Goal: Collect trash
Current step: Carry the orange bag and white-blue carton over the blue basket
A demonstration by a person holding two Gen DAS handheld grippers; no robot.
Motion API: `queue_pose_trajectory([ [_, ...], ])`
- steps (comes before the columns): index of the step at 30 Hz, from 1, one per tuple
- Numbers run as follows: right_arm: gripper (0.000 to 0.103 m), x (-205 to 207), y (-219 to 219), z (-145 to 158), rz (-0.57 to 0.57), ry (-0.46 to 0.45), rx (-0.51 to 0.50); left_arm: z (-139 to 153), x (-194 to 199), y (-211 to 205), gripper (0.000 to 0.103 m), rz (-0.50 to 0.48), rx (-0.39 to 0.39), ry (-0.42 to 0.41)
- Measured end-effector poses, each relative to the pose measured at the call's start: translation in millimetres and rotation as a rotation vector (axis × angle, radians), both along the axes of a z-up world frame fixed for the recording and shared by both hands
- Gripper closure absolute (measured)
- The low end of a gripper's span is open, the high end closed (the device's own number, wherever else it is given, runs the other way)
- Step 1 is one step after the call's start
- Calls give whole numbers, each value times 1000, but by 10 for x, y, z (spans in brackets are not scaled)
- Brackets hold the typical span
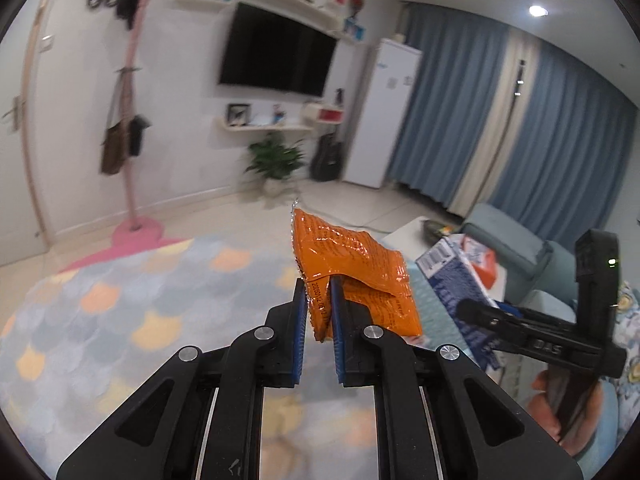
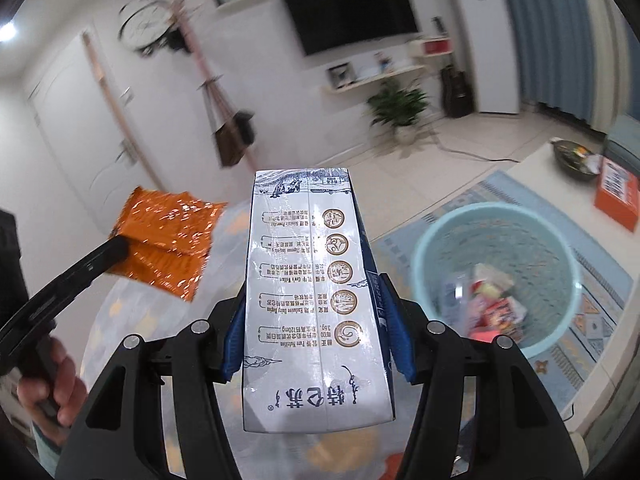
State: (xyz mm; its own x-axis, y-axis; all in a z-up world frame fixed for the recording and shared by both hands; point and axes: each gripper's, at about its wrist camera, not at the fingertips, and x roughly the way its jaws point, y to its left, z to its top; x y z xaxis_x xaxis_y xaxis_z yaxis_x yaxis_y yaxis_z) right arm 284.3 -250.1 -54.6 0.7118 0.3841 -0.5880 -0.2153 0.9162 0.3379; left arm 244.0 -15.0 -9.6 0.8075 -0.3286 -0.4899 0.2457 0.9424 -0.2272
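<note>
My left gripper (image 1: 319,304) is shut on an orange foil snack wrapper (image 1: 352,264) and holds it up in the air. The wrapper also shows in the right wrist view (image 2: 168,236), at the left. My right gripper (image 2: 316,300) is shut on a white and blue milk carton (image 2: 308,292), held lengthwise between the blue pads. The carton also shows in the left wrist view (image 1: 452,280), at the right. A light blue trash bin (image 2: 496,276) with several wrappers inside stands on the floor, to the right of the carton and below it.
A patterned rug (image 1: 120,312) covers the floor below. A white low table (image 2: 560,184) carries an orange box (image 2: 616,196) and a dark bowl (image 2: 572,156). A blue sofa (image 1: 516,240) is at the right. A pink coat stand (image 1: 132,120), a plant (image 1: 276,160) and a TV (image 1: 280,52) line the far wall.
</note>
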Motion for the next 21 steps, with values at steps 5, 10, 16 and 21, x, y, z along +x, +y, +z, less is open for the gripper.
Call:
queue_pose_trajectory([
  [5, 48, 129, -574, -15, -148, 3, 16, 84, 209, -568, 93, -90, 16, -22],
  [10, 48, 364, -1080, -257, -314, 90, 35, -39, 595, -1149, 93, -148, 19, 22],
  [16, 48, 675, -1447, -684, -432, 197, 19, -369, 1028, -1616, 93, -121, 35, 102],
  [21, 48, 899, -1534, -981, -458, 256, -26, -677, 1352, -1870, 94, -108, 51, 187],
])
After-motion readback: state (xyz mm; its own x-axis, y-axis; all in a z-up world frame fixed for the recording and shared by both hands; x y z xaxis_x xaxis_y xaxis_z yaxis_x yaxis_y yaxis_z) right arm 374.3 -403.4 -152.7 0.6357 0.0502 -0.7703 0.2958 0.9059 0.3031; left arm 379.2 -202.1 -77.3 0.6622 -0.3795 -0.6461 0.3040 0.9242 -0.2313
